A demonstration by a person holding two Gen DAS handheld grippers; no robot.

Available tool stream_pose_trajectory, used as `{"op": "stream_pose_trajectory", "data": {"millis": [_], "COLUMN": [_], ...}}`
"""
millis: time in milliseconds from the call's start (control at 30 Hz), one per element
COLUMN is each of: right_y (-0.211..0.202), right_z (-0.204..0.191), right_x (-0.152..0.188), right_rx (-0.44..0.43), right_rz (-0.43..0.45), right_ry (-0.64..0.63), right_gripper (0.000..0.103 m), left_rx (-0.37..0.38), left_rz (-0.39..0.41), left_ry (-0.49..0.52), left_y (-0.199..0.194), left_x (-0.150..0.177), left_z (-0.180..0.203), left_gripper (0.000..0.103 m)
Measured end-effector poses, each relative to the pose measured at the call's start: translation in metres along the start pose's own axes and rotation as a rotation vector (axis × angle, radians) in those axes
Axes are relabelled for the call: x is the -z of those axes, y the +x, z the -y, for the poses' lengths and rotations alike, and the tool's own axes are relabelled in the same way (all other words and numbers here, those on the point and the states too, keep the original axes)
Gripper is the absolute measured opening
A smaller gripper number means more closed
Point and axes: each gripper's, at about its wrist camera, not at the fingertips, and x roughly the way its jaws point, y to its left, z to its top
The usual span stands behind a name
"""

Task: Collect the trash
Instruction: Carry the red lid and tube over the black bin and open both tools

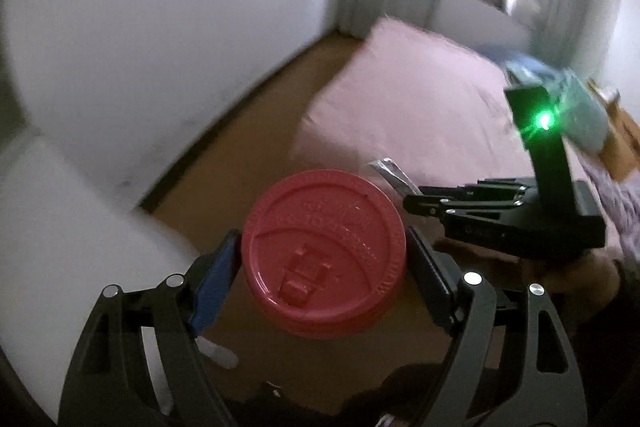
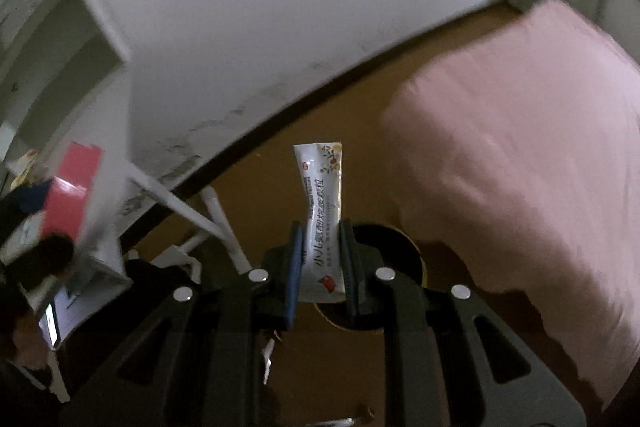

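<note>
My left gripper (image 1: 322,259) is shut on a cup with a red plastic lid (image 1: 324,251), held above the brown floor. My right gripper (image 2: 320,263) is shut on a white sachet with printed text (image 2: 322,211) that stands up between the fingers. The right gripper also shows in the left wrist view (image 1: 416,205), to the right of the cup, with the sachet's silvery end (image 1: 394,175) sticking out. Below the right gripper a dark round opening with a light rim (image 2: 412,251) shows on the floor; I cannot tell what it is.
A bed with a pink sheet (image 1: 420,107) fills the right side in both views (image 2: 520,155). A white wall (image 1: 160,27) runs behind. White furniture and a pink and white box (image 2: 68,195) stand at the left. Small white scraps (image 2: 267,359) lie on the floor.
</note>
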Motion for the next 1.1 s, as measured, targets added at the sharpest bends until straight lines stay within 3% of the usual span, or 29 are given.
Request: {"op": "stream_pose_trajectory", "data": {"millis": [167,300,500,1033,1067,1100], "right_y": [0.047,0.087,0.111,0.117,0.114,0.112], "right_z": [0.047,0.068,0.076,0.08,0.079,0.078], "right_x": [0.022,0.033,0.04,0.026,0.026,0.025], "right_rx": [-0.002,-0.009,-0.031,-0.049,-0.051,-0.05], "right_rz": [-0.124,-0.213,-0.265,-0.254,-0.251,-0.247], "right_ry": [0.089,0.123,0.134,0.137,0.136,0.132], "right_gripper": [0.019,0.019,0.019,0.019,0.022,0.035], "left_rx": [0.046,0.024,0.014,-0.022,-0.021,-0.019], "left_rz": [-0.139,-0.239,-0.322,-0.305,-0.303,-0.3], "left_ry": [0.051,0.081,0.052,0.063,0.063,0.062], "left_y": [0.091,0.149,0.198,0.188,0.187,0.185], "left_x": [0.015,0.032,0.043,0.034,0.034,0.032], "left_z": [0.013,0.011,-0.006,0.007,0.006,0.007], "left_gripper": [0.079,0.079,0.079,0.088,0.088,0.088]}}
